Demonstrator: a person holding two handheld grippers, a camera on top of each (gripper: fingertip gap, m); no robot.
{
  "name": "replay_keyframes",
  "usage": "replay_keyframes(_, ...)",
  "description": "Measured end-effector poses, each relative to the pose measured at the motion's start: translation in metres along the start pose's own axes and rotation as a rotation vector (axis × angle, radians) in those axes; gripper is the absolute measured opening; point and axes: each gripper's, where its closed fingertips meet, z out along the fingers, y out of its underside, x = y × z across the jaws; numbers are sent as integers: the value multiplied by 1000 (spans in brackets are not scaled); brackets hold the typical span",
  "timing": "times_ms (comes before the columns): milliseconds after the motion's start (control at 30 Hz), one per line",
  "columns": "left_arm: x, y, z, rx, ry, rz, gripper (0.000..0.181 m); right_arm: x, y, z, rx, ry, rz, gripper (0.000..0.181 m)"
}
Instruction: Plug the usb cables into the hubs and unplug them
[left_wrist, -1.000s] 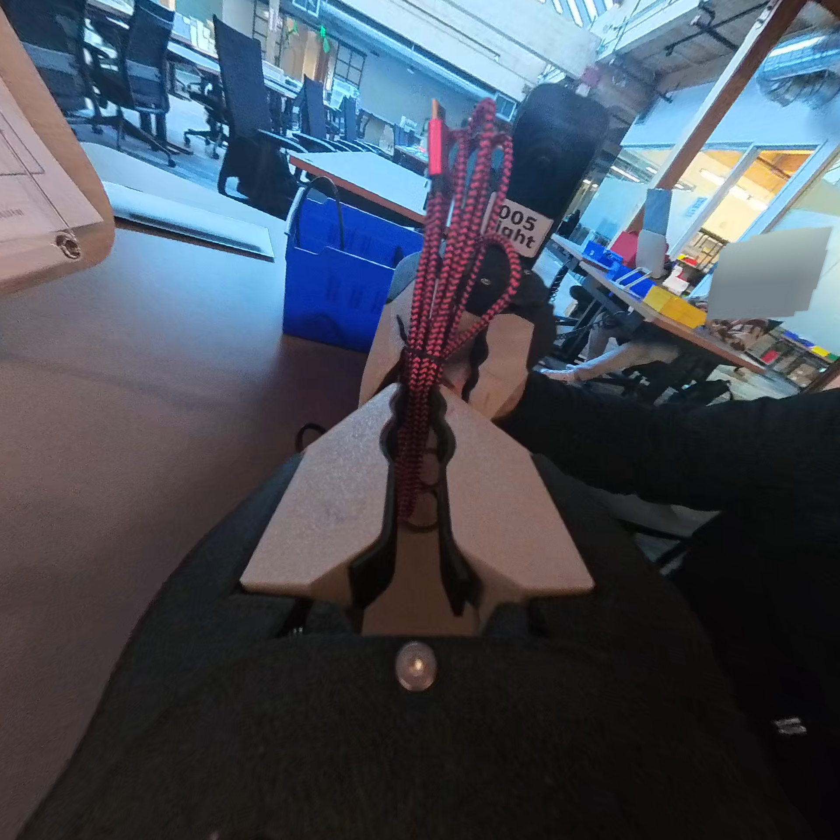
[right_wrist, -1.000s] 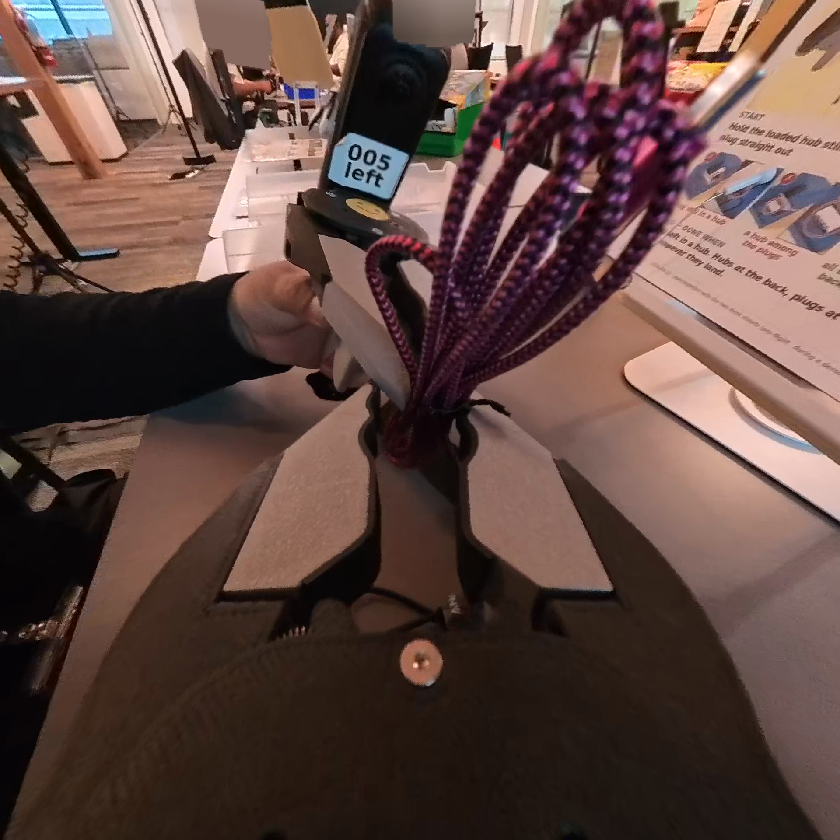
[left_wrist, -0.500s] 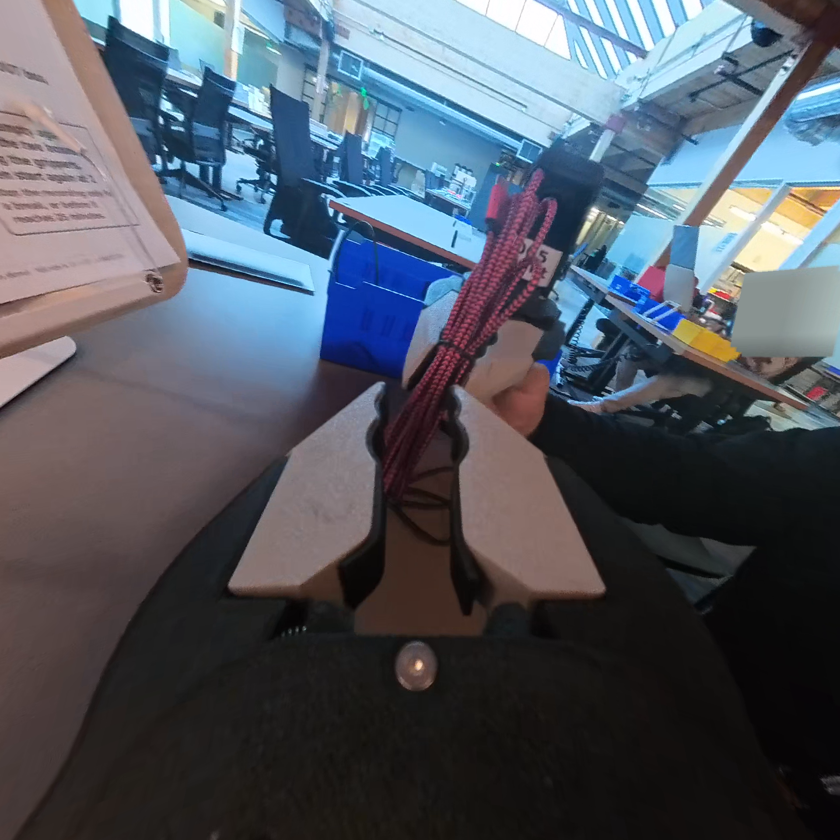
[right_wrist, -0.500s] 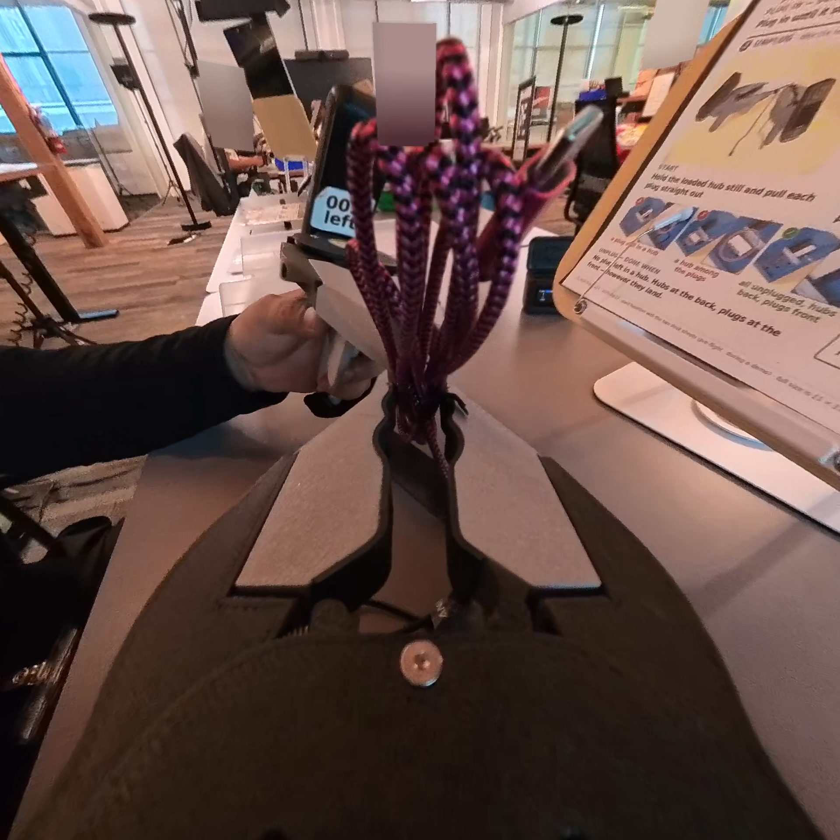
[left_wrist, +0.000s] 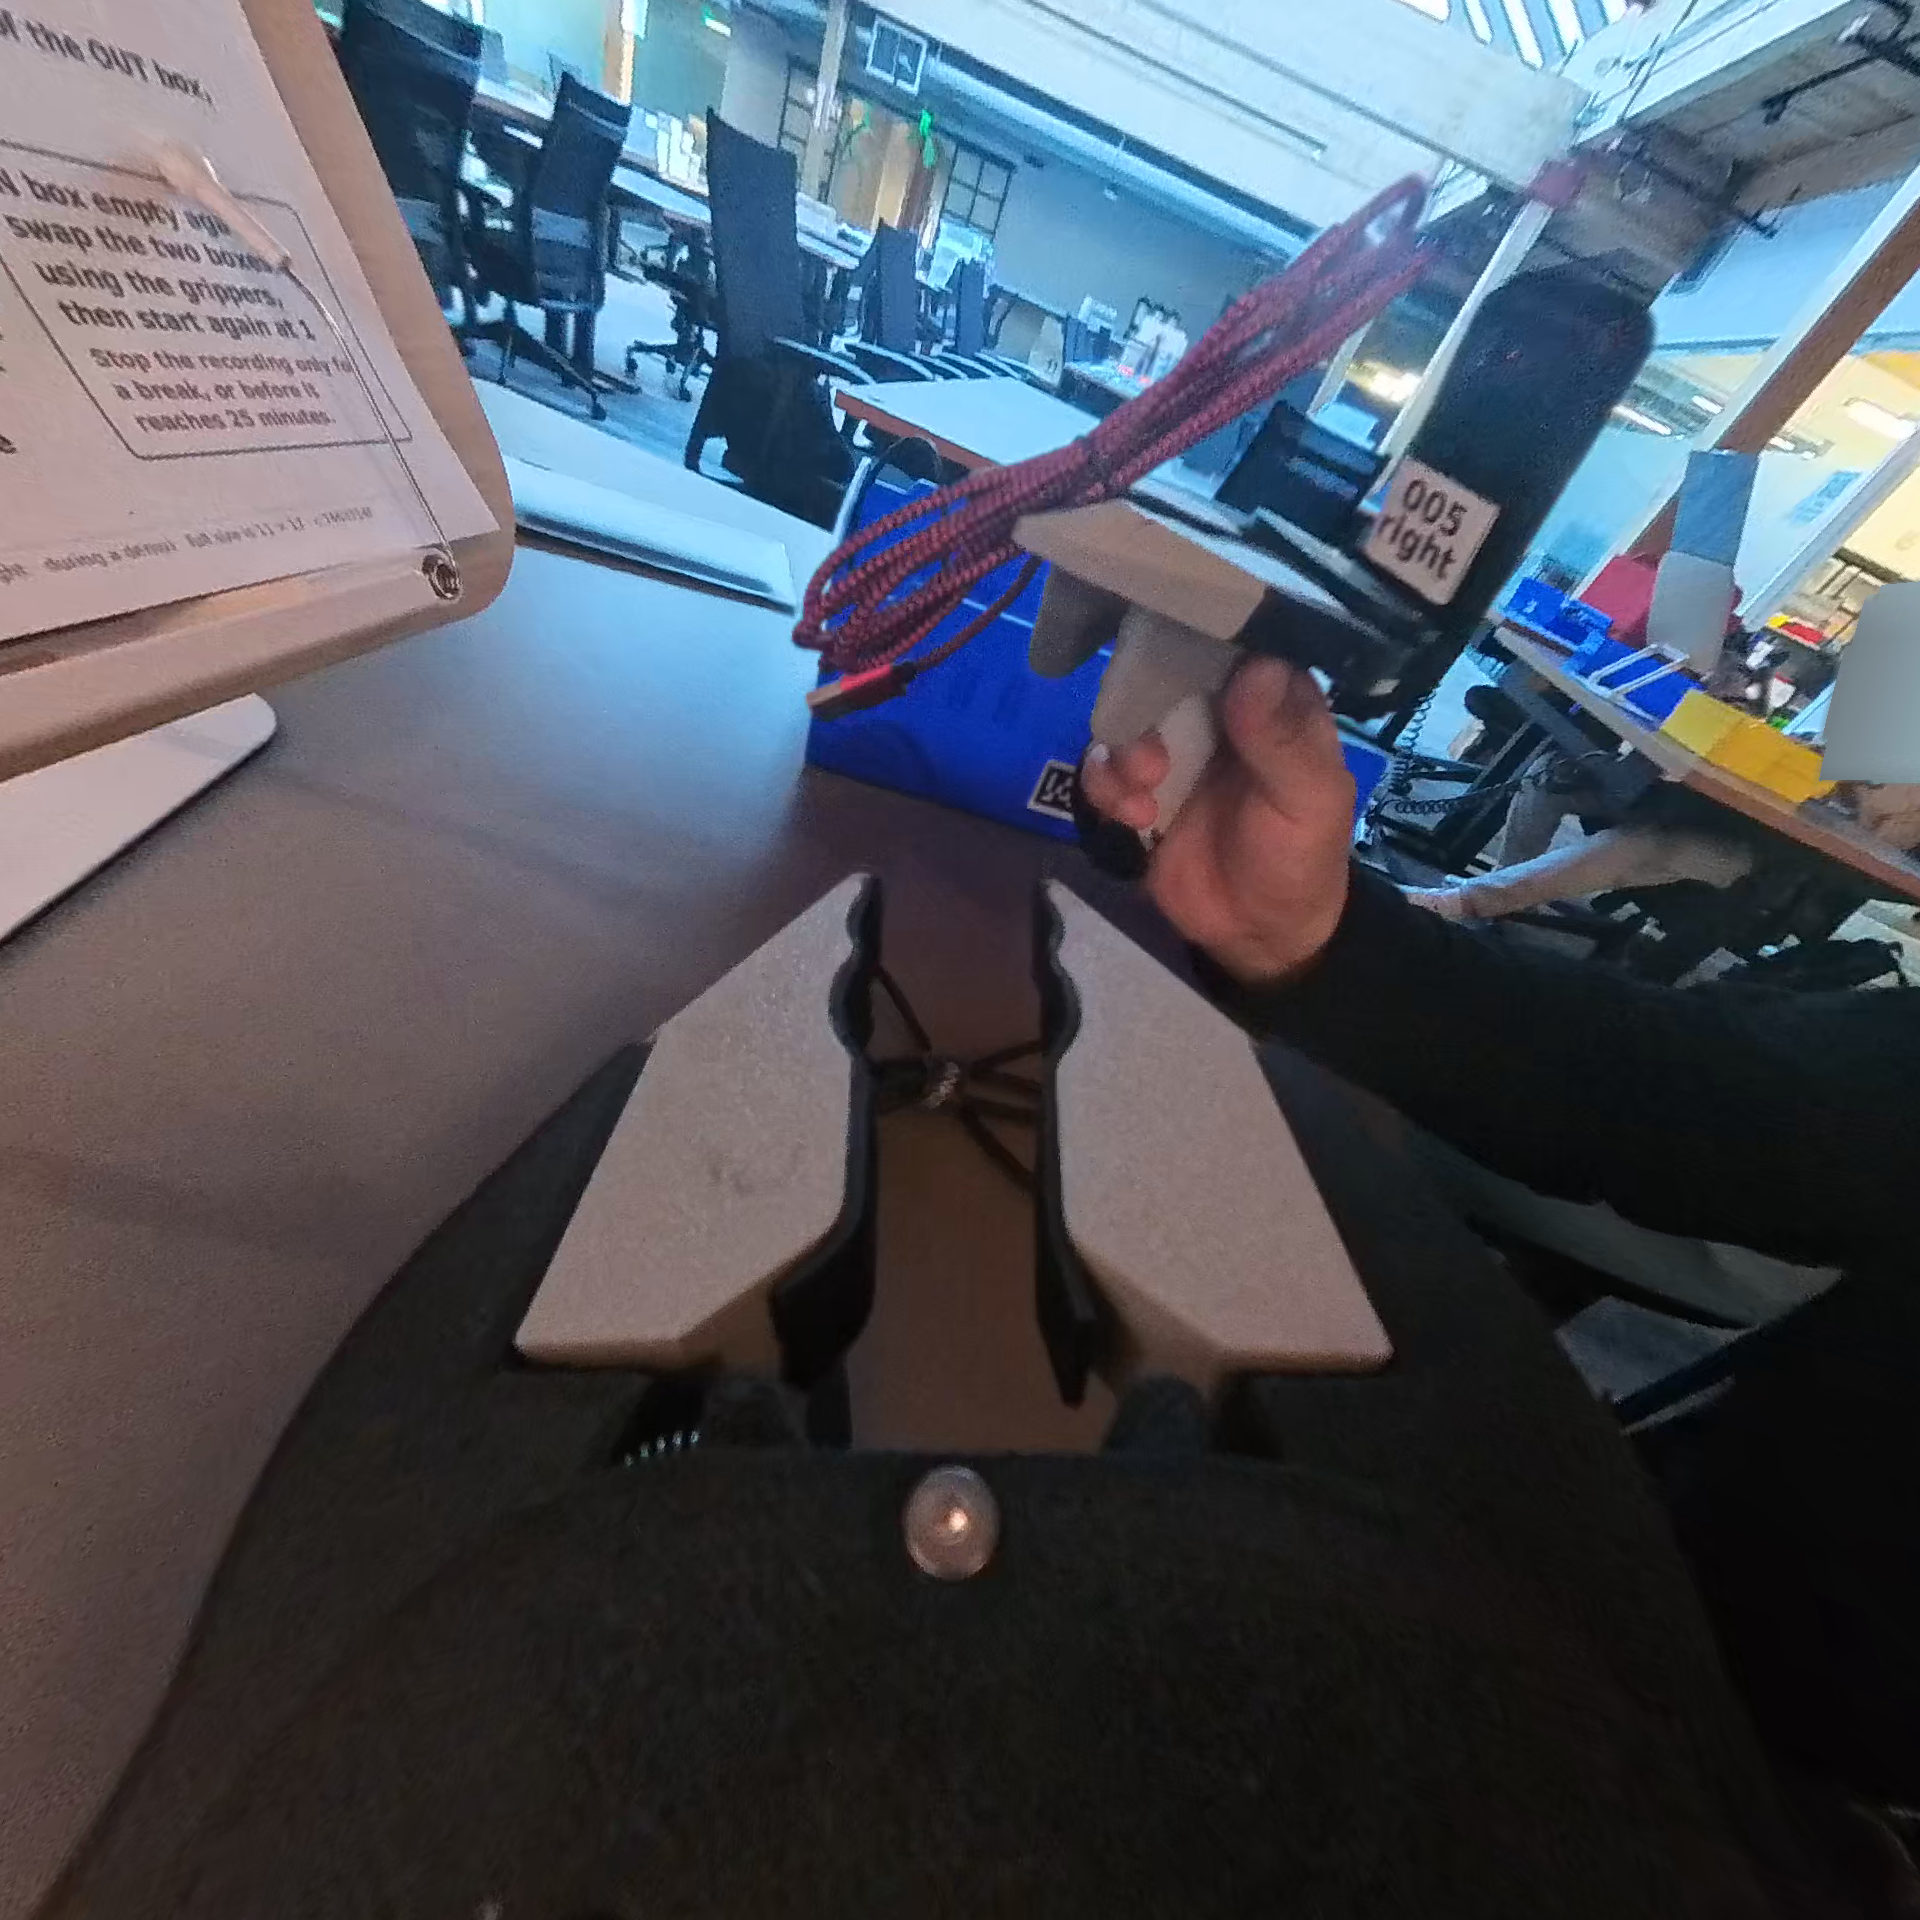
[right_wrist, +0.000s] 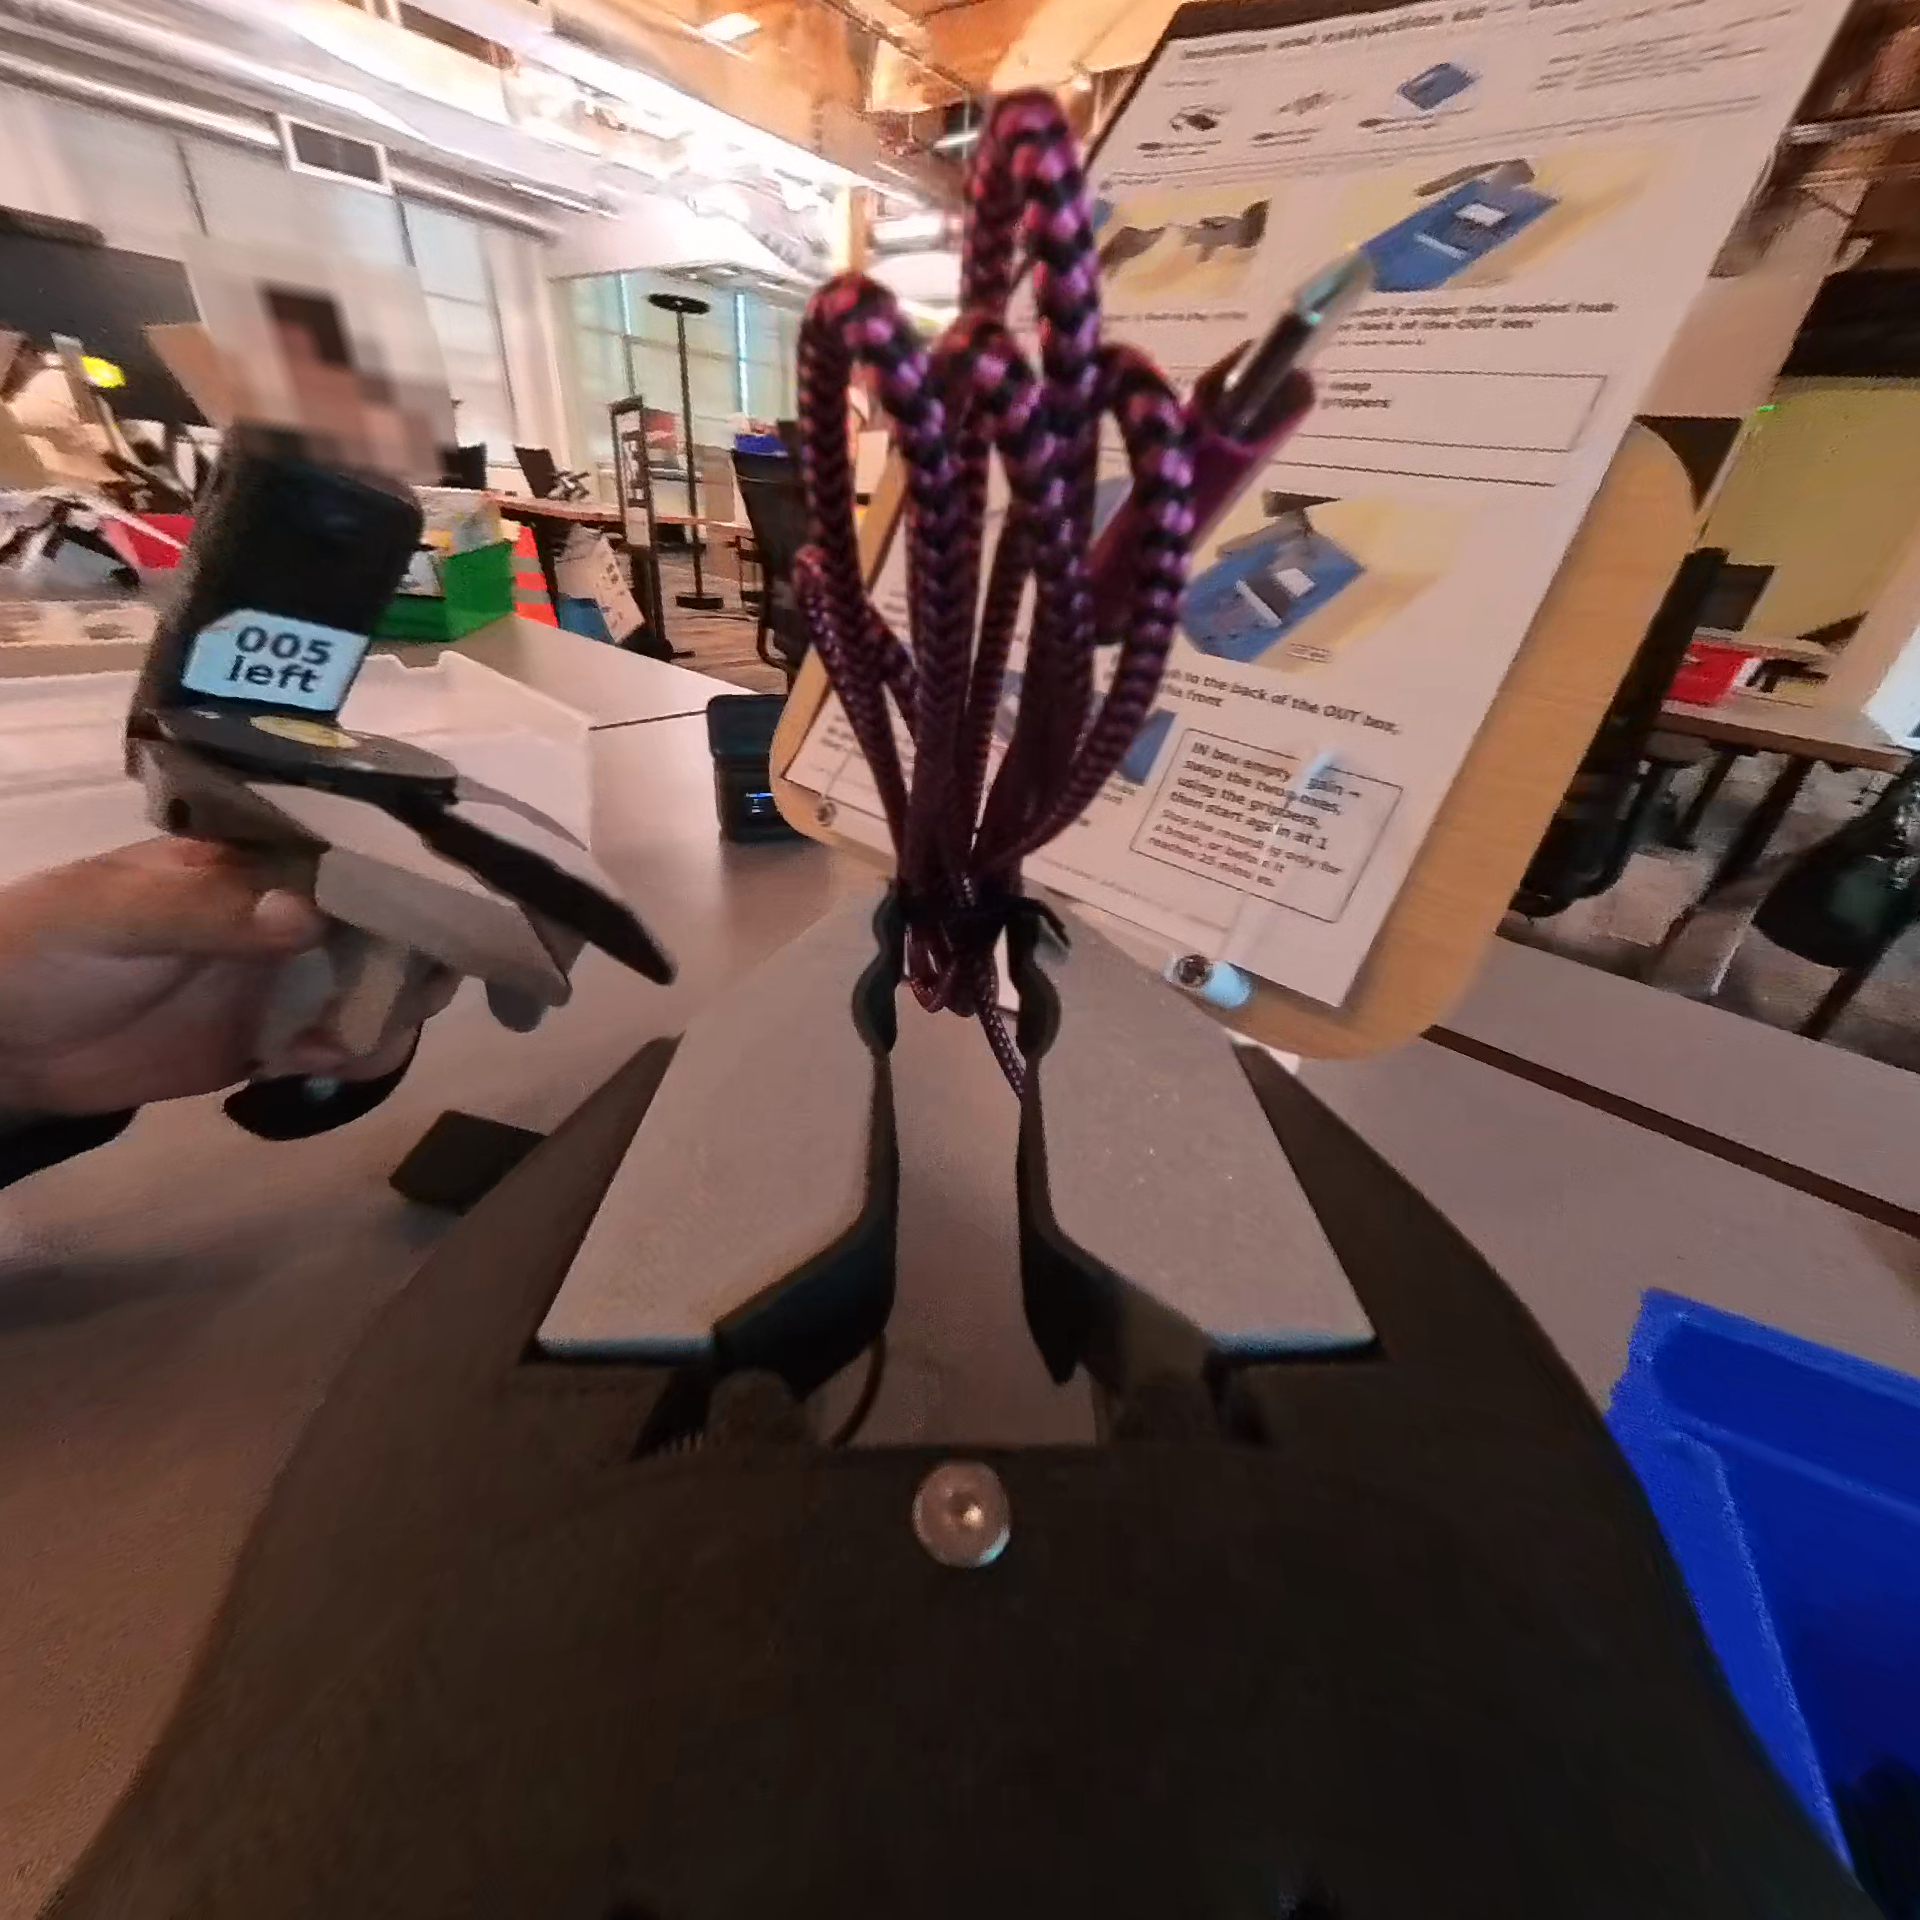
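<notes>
A coiled red-and-black braided USB cable (right_wrist: 997, 582), bound with a black tie, stands up out of my right gripper (right_wrist: 956, 925), which is shut on it at the tie. Its metal plug (right_wrist: 1288, 332) points up and to the right. In the left wrist view the right gripper (left_wrist: 1029, 530) holds the cable (left_wrist: 1091, 468) in the air above the table, with a plug (left_wrist: 862, 691) hanging at the lower left. My left gripper (left_wrist: 951, 904) is open and empty, below and in front of the cable. It also shows in the right wrist view (right_wrist: 603, 961), apart from the cable.
A blue bin (left_wrist: 966, 707) stands on the dark table (left_wrist: 312, 1039) behind the cable, and its corner shows in the right wrist view (right_wrist: 1766, 1558). An instruction board on a white stand (left_wrist: 208, 364) is at the left. A small black block (right_wrist: 457, 1158) and a black device (right_wrist: 748, 769) sit on the table. The grippers' ends are close to 10 centimeters from one another.
My left gripper has opened, let go of the cable bundle and drawn back. My right gripper has kept its hold and carried the cable up and away from the left one.
</notes>
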Motion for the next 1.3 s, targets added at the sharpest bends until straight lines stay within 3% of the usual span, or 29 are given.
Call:
replay_keyframes(200, -13, 10, 4, -66, -101, 60, 26, 9, -1, -4, 8, 54, 22, 15)
replay_keyframes(333, -19, 15, 5, -98, -149, 85, 25, 22, -17, -24, 91, 189, -6, 15)
replay_keyframes(433, -25, 17, 3, -117, -181, 94, 23, 11, -20, -37, 80, 179, 4, 15)
replay_keyframes(533, -29, 16, 0, -122, -212, 113, 23, -1, -13, -46, -28, 142, 44, 15)
replay_keyframes(733, -32, 18, 0, -135, -237, 131, 22, -19, 13, -67, -397, -68, 372, 17)
replay_keyframes(833, -36, 20, -1, -150, -270, 154, 21, -15, 39, -80, -607, -74, 455, 46)
replay_keyframes(933, -40, 24, -1, -179, -303, 193, 20, -11, 67, -89, -755, -57, 487, 58)
replay_keyframes(1033, -43, 30, 0, -212, -324, 216, 20, -3, 79, -94, -800, -2, 452, 55)
replay_keyframes(1200, -46, 36, 2, -236, -325, 213, 21, 9, 61, -94, -760, 86, 345, 56)
replay_keyframes(1300, -47, 37, 2, -245, -336, 220, 21, -11, 47, -73, -692, -5, 279, 56)
